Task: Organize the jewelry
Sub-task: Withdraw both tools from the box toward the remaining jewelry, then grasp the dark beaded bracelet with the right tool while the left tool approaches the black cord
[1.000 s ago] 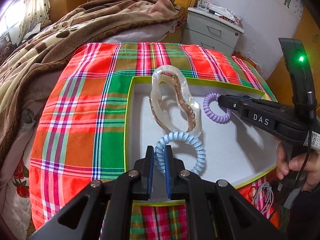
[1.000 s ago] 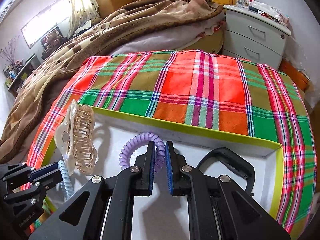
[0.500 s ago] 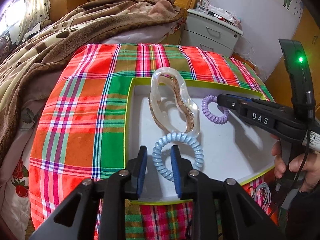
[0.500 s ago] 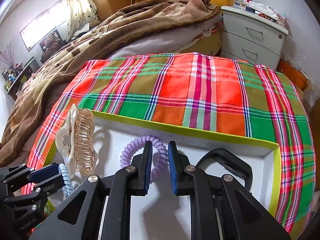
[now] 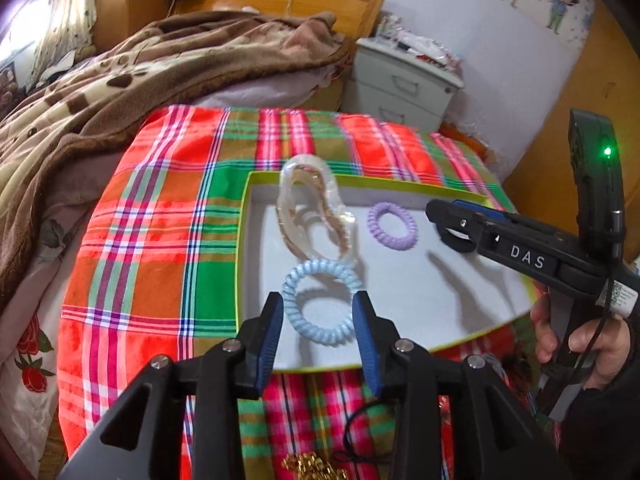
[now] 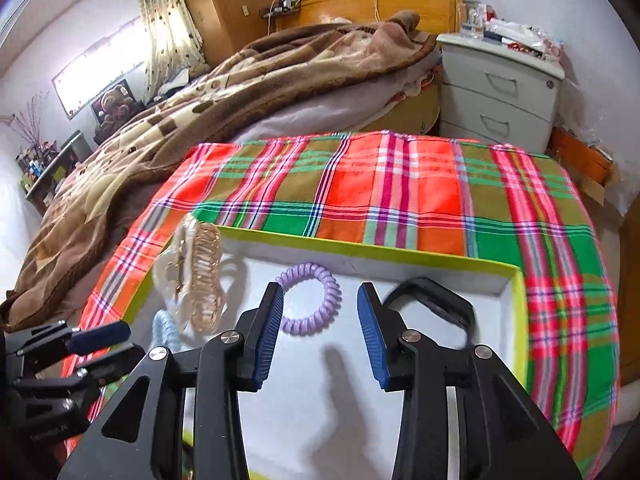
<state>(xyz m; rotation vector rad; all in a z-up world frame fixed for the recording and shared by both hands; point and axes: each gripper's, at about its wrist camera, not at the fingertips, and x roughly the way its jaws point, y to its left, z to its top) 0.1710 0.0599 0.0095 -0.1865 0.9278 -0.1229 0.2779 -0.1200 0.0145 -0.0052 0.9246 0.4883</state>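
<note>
A white tray with a yellow-green rim (image 5: 245,240) (image 6: 360,250) lies on the plaid cloth. In it are a light blue coil hair tie (image 5: 320,307) (image 6: 163,330), a purple coil hair tie (image 5: 391,232) (image 6: 311,298), a clear and amber hair claw (image 5: 314,216) (image 6: 198,276) and a black band (image 6: 430,300). My left gripper (image 5: 319,306) is open, its jaws on either side of the blue tie, raised above it. My right gripper (image 6: 320,296) (image 5: 444,216) is open just above and behind the purple tie.
A black elastic (image 5: 360,440) and a gold piece (image 5: 310,466) lie on the plaid cloth (image 5: 160,220) in front of the tray. A bed with a brown blanket (image 6: 240,92) and a white nightstand (image 6: 500,84) stand behind.
Both grippers opened and let go of their coil hair ties, which now lie in the tray. Both grippers pulled back and up.
</note>
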